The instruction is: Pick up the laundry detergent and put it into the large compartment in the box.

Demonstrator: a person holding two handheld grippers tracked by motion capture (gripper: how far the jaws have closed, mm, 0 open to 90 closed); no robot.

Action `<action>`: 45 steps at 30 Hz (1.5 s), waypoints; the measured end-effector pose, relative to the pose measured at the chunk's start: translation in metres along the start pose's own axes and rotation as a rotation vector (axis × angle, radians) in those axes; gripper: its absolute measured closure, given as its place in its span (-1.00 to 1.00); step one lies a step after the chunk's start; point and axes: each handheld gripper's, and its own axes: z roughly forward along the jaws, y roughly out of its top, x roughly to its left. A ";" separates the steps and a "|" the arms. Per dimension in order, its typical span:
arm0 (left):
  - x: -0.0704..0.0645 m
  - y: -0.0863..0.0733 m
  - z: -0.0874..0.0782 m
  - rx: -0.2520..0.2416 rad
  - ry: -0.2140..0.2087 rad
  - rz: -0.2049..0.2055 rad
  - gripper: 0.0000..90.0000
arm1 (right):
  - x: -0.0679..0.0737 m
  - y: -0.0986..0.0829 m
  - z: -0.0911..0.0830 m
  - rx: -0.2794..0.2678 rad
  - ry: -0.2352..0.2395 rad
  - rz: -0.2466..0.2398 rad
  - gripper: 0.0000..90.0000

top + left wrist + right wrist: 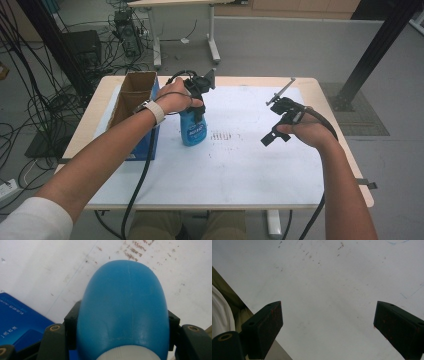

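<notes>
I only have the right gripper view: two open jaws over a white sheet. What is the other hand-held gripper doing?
Observer: The left hand-held gripper is shut on a blue bottle, gripping it just below its white cap.
Operator: Is the bottle standing?
Observer: It looks upright on the white sheet; whether it is lifted a little I cannot tell.
Operator: Anything close to it?
Observer: An open cardboard box with blue sides stands just to its left, at the table's left edge.
</notes>
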 end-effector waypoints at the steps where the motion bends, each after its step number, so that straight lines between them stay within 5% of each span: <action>1: 0.000 0.000 0.000 0.001 0.001 0.000 -0.15 | 0.000 0.000 0.000 -0.001 -0.002 -0.001 -0.81; 45: -0.004 -0.001 -0.002 0.000 0.011 -0.008 -0.15 | -0.002 -0.008 -0.003 -0.002 -0.007 0.016 -0.81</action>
